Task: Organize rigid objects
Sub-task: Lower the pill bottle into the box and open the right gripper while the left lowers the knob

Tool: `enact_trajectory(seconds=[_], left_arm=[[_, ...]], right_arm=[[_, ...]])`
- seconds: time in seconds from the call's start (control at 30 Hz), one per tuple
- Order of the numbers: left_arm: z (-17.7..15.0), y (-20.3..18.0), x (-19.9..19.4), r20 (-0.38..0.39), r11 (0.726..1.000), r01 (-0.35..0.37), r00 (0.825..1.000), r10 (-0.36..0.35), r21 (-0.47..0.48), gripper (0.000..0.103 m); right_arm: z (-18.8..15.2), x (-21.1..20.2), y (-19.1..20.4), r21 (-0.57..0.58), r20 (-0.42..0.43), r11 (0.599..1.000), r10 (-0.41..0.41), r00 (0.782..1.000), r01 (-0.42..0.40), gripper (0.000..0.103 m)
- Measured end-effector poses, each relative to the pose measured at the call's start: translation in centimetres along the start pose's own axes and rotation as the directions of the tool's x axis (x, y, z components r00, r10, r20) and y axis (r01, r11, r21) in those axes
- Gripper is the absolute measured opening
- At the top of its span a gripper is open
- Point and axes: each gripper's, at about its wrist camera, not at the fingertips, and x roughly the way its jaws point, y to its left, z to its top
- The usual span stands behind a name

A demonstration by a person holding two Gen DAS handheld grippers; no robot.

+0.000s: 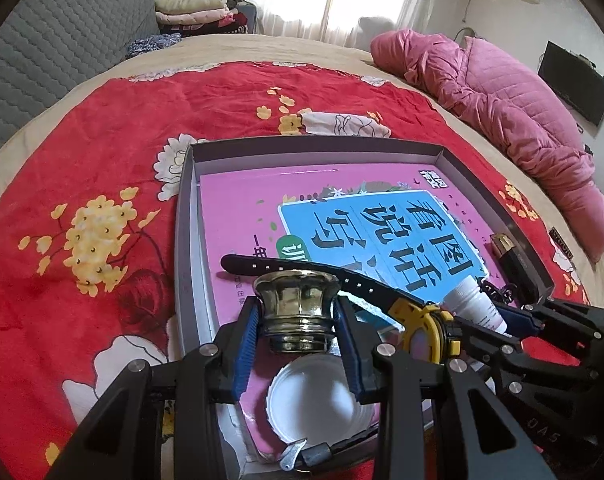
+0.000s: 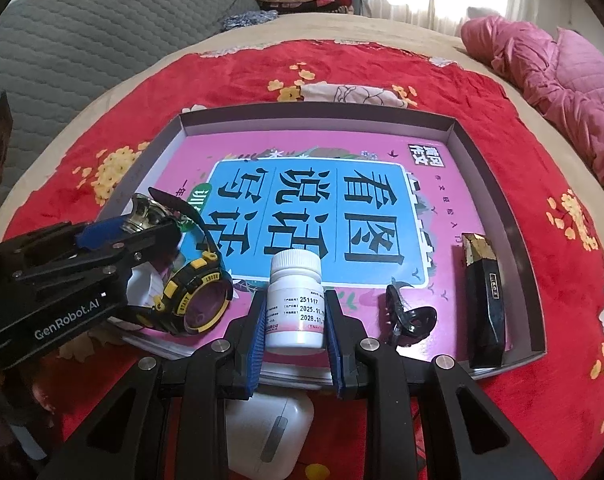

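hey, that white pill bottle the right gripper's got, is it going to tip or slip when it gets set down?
The white pill bottle is tall and narrow, so it may tip if released crooked. Its smooth plastic looks slippery, though the right gripper has ribbed blue pads against both sides. It stands on the pink book, a flat surface that should help it stay up.

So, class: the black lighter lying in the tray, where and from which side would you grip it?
Grip the lighter across its black body, about midway, coming from above. It lies flat on the book, long and narrow, so the pads can close on its long sides. The tray wall stands close on its right, so avoid a sideways approach.
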Motion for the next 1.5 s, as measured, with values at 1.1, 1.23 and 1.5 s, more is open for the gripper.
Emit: enact_trajectory(seconds=[1.1,1.23,1.5], left_arm=[[0.1,0.1,-0.6,0.009,1.0,-0.011,1.0,0.01,0.002,0.037],[0.2,0.4,-0.8,0.016,1.0,-0.002,1.0,0.002,-0.006,0.037],[0.3,0.6,-1.3,0.045,1.0,0.004,0.999,-0.003,-0.018,0.037]], right_arm=[[-0.6,-1.2,-0.7,0.026,0.008,1.0,0.001,1.0,-0.001,0.028],[-0.9,-2.0,-1.1,0.034,0.022,0.999,0.002,1.0,-0.003,0.028],[-1.4,-3.6,-1.7,0.036,0.057,0.999,0.024,0.998,-0.026,0.029]])
